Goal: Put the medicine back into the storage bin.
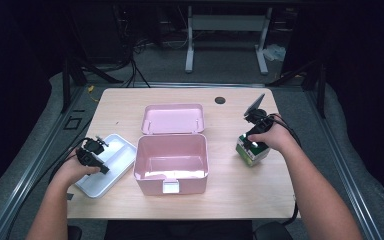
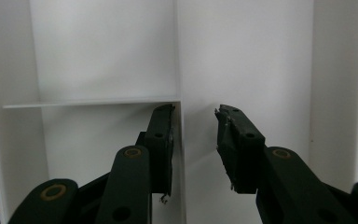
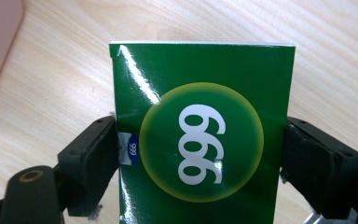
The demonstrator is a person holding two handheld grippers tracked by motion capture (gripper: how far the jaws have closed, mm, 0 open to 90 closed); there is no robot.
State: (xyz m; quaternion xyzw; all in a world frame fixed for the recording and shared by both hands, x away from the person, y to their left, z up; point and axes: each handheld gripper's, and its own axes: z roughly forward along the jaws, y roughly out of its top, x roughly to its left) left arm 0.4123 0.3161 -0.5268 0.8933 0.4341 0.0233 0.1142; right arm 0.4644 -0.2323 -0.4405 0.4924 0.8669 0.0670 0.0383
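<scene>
Slippage is the risk: the right gripper (image 3: 198, 158) has its jaws pressed on the glossy sides of the green box (image 3: 200, 135), on the table at three o'clock of the pink bin (image 1: 171, 162). The left gripper (image 2: 195, 140) hangs half open, empty, over the white tray (image 2: 242, 60) at nine o'clock, one jaw against its divider, and could snag it.

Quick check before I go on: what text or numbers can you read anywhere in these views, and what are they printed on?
"999": large white digits in the yellow-ringed circle on the green box, turned on their side in the right gripper view.
"999": again on a small blue patch at the box's left edge, tiny but legible.
High view: print on the box too small to read.
No text on the pink box or white tray.
</scene>
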